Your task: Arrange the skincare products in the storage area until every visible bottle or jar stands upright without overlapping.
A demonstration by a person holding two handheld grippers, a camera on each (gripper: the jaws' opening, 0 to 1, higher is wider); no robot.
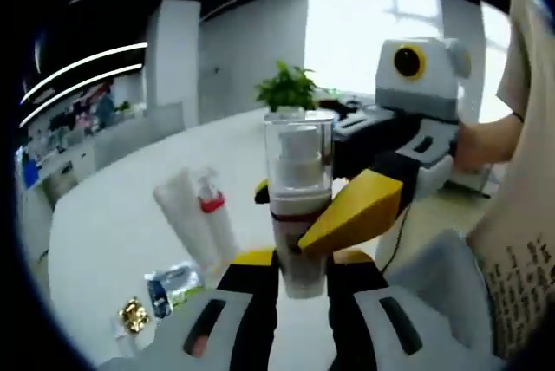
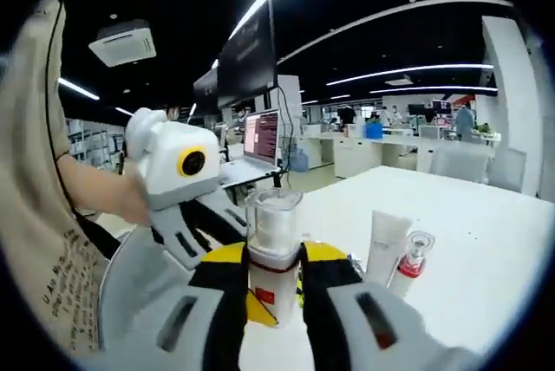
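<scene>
A pump bottle (image 1: 299,215) with a clear cap, a white pump and a dark red band hangs upright above the white table (image 1: 130,215). My left gripper (image 1: 301,260) is shut on its lower body. My right gripper (image 1: 302,206) comes in from the right, its yellow fingertips (image 1: 355,211) pressed on the bottle's middle. In the right gripper view the same bottle (image 2: 273,232) stands between my right gripper's (image 2: 275,256) jaws, and the left gripper (image 2: 256,277) reaches in from the left. A white tube (image 1: 184,215) and a small red-collared bottle (image 1: 212,211) stand on the table behind.
Flat sachets (image 1: 169,289) and a gold item (image 1: 134,315) lie at the table's near left. A potted plant (image 1: 286,89) stands far back. The white tube (image 2: 388,245) and the small red-collared bottle (image 2: 412,267) stand right of the jaws. A person's sleeve (image 2: 52,241) is close at left.
</scene>
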